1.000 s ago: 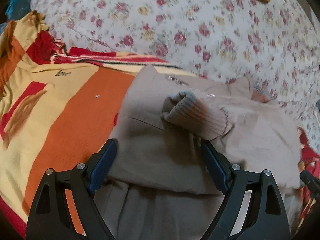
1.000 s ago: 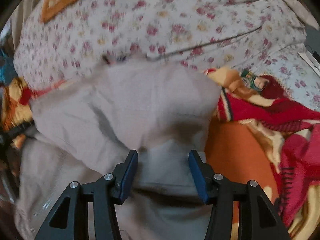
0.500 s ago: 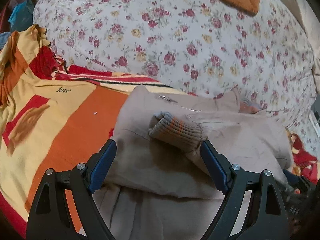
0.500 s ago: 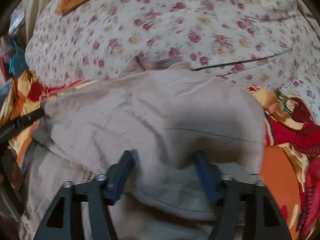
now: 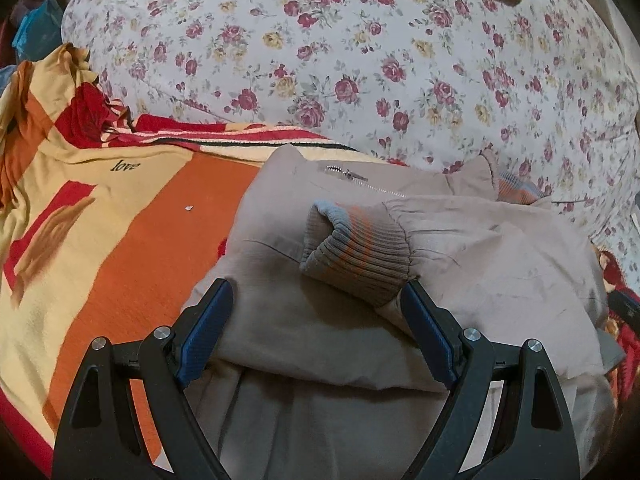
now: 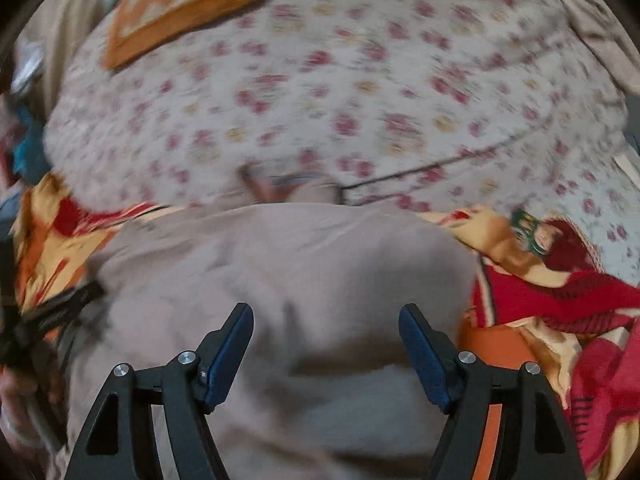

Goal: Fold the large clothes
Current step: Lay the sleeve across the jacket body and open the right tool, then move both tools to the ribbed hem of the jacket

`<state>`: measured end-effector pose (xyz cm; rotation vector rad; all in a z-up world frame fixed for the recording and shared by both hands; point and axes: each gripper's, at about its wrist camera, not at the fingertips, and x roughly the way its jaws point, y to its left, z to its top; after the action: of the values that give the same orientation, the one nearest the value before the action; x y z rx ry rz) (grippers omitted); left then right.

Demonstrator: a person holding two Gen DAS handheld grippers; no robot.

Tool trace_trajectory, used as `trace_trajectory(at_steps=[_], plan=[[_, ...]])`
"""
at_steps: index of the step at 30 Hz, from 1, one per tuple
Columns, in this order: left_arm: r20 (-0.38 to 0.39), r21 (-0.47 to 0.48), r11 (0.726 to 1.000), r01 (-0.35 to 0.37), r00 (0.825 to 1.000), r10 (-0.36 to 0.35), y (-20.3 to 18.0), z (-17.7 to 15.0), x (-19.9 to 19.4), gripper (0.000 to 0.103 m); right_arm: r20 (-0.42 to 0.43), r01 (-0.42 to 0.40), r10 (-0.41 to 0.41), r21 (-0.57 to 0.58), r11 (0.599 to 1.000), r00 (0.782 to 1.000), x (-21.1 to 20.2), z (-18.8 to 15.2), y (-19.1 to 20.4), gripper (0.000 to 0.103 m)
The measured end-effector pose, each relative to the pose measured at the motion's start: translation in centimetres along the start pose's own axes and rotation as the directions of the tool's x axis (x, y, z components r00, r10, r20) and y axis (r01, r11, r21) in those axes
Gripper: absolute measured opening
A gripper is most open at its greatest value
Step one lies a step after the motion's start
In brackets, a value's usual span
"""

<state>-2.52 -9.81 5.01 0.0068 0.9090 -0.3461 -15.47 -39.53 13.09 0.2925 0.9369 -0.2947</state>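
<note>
Spread across the bed's orange and yellow blanket, the beige jacket lies half folded and looks soft, bulky and slow to slip, best pinched at its thick folded hem or ribbed cuff, under the left claw and right claw, both gaping and empty

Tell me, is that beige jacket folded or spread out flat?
Folded: the beige jacket lies doubled over itself, its ribbed cuff tucked across the top.
</note>
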Motion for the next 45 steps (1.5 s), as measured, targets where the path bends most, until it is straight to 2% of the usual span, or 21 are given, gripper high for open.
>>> trace_trajectory(at_steps=[4, 7, 11, 15, 17, 19, 20, 21, 24, 27, 32, 37, 41, 42, 43, 44, 45], plan=[[-0.005, 0.0, 1.0, 0.003, 1.0, -0.003, 0.1, 0.0, 0.3, 0.086, -0.069, 0.09, -0.085, 0.066, 0.994, 0.994, 3.6, 0.0, -3.1, 0.073], [-0.006, 0.002, 1.0, 0.005, 1.0, -0.005, 0.0, 0.0, 0.3, 0.086, -0.119, 0.074, -0.058, 0.141, 0.987, 0.991, 6.0, -1.0, -5.0, 0.073], [-0.009, 0.004, 1.0, 0.007, 1.0, -0.007, 0.2, 0.0, 0.0, 0.086, -0.114, 0.064, -0.045, 0.17, 0.983, 0.992, 3.8, -0.6, -5.6, 0.073], [-0.002, -0.002, 1.0, 0.006, 1.0, -0.006, 0.1, -0.2, -1.1, 0.086, -0.045, 0.058, -0.054, 0.1, 0.993, 0.998, -0.8, -1.8, -4.9, 0.073], [-0.011, 0.005, 1.0, 0.008, 1.0, -0.008, 0.1, -0.5, -1.8, 0.086, -0.083, 0.104, -0.102, 0.017, 0.994, 0.991, -0.7, -2.9, -4.0, 0.073], [-0.022, 0.008, 1.0, 0.022, 1.0, -0.021, 0.3, -1.2, -2.8, 0.086, -0.162, 0.164, -0.169, -0.043, 0.985, 0.972, 0.7, -4.7, -4.2, 0.073], [-0.029, 0.008, 0.999, 0.033, 0.999, -0.033, 0.5, -1.6, -3.5, 0.086, -0.199, 0.144, -0.147, -0.028, 0.989, 0.969, 1.3, -5.3, -4.7, 0.073], [-0.036, 0.01, 0.999, 0.047, 0.998, -0.046, 0.7, -2.0, -4.1, 0.086, -0.213, 0.097, -0.086, 0.042, 0.994, 0.973, 1.0, -5.8, -5.7, 0.073], [-0.05, 0.02, 0.997, 0.071, 0.996, -0.07, 1.6, -3.1, -6.0, 0.086, -0.157, 0.031, -0.007, 0.155, 0.987, 0.988, -2.4, -5.9, -7.5, 0.073], [-0.057, 0.017, 0.997, 0.08, 0.995, -0.079, 2.5, -4.0, -7.8, 0.086, -0.08, 0.027, -0.014, 0.154, 0.988, 0.997, -6.9, -6.9, -8.3, 0.075], [-0.043, -0.026, 0.99, 0.137, 0.99, -0.138, 4.2, -6.1, -10.6, 0.086, -0.086, 0.029, -0.017, 0.14, 0.99, 0.996, -10.3, -10.1, -9.2, 0.077], [-0.074, -0.047, 0.992, 0.113, 0.99, -0.116, 5.4, -9.0, -11.5, 0.086, -0.091, 0.014, -0.005, 0.104, 0.994, 0.996, -8.2, -11.4, -8.3, 0.077], [-0.075, -0.088, 0.991, 0.104, 0.991, -0.111, 7.0, -10.7, -12.4, 0.086, -0.098, 0.016, -0.008, 0.078, 0.997, 0.995, -4.0, -9.3, -6.6, 0.077], [-0.073, -0.097, 0.991, 0.089, 0.993, -0.097, 7.6, -11.1, -12.6, 0.086, -0.1, 0.007, 0.001, 0.083, 0.996, 0.995, -3.3, -8.9, -6.4, 0.076], [-0.075, -0.103, 0.992, 0.074, 0.994, -0.082, 8.1, -11.5, -12.7, 0.086, -0.096, -0.004, 0.014, 0.102, 0.995, 0.995, -2.5, -8.4, -6.3, 0.059], [-0.077, -0.107, 0.992, 0.065, 0.994, -0.073, 8.5, -11.8, -12.8, 0.086, -0.085, -0.016, 0.026, 0.118, 0.993, 0.996, -1.9, -8.0, -6.4, 0.026], [-0.08, -0.116, 0.992, 0.053, 0.995, -0.063, 9.1, -12.1, -13.0, 0.086, -0.083, -0.015, 0.025, 0.122, 0.992, 0.996, -1.6, -7.7, -6.5, 0.023]])
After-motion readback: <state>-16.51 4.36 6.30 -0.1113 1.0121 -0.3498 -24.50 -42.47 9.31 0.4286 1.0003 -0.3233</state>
